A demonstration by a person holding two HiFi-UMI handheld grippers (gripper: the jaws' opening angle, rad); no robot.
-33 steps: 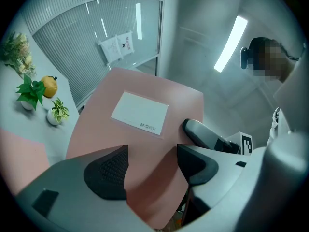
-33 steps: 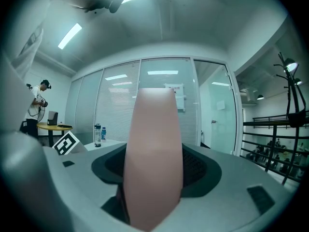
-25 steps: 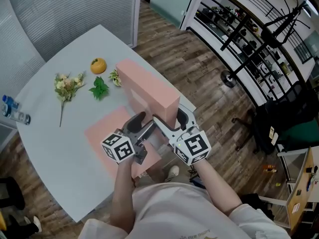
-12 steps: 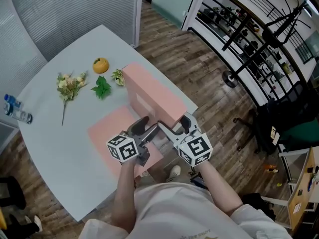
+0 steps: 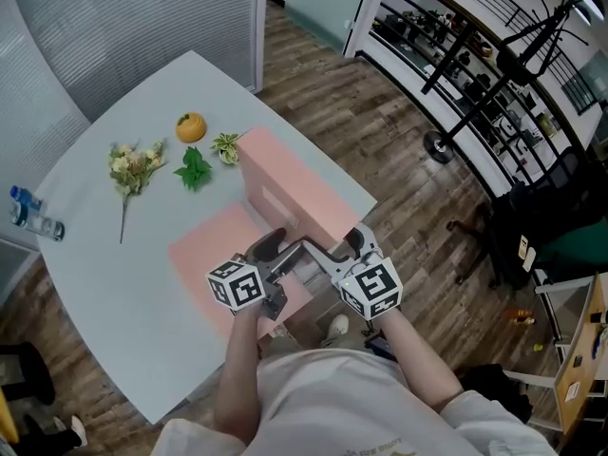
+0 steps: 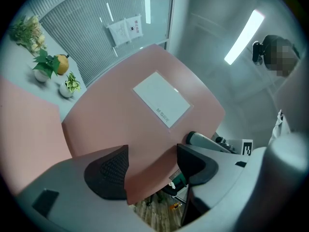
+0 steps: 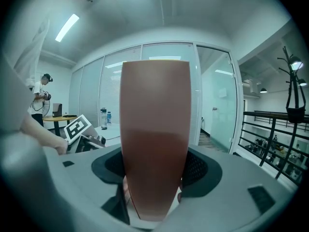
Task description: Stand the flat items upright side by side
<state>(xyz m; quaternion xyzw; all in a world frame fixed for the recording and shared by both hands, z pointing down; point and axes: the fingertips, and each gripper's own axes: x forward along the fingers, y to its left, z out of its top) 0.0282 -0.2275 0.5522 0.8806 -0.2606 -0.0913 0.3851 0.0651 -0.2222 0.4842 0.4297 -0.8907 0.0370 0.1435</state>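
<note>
Only the left gripper view shows the white label (image 6: 161, 98) on the broad face of the upright pink box (image 6: 145, 110). The right gripper view sees just its narrow edge, filling the gap between the pads. From the head view, both forearms reach forward side by side over the table's (image 5: 114, 283) near edge. The left gripper (image 5: 280, 255) and the right gripper (image 5: 334, 245) each pinch the box's near end. A second pink box (image 5: 214, 255) lies flat just beside it.

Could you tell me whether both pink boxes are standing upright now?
No, the left box lies flat on the table beside the upright box.
</note>
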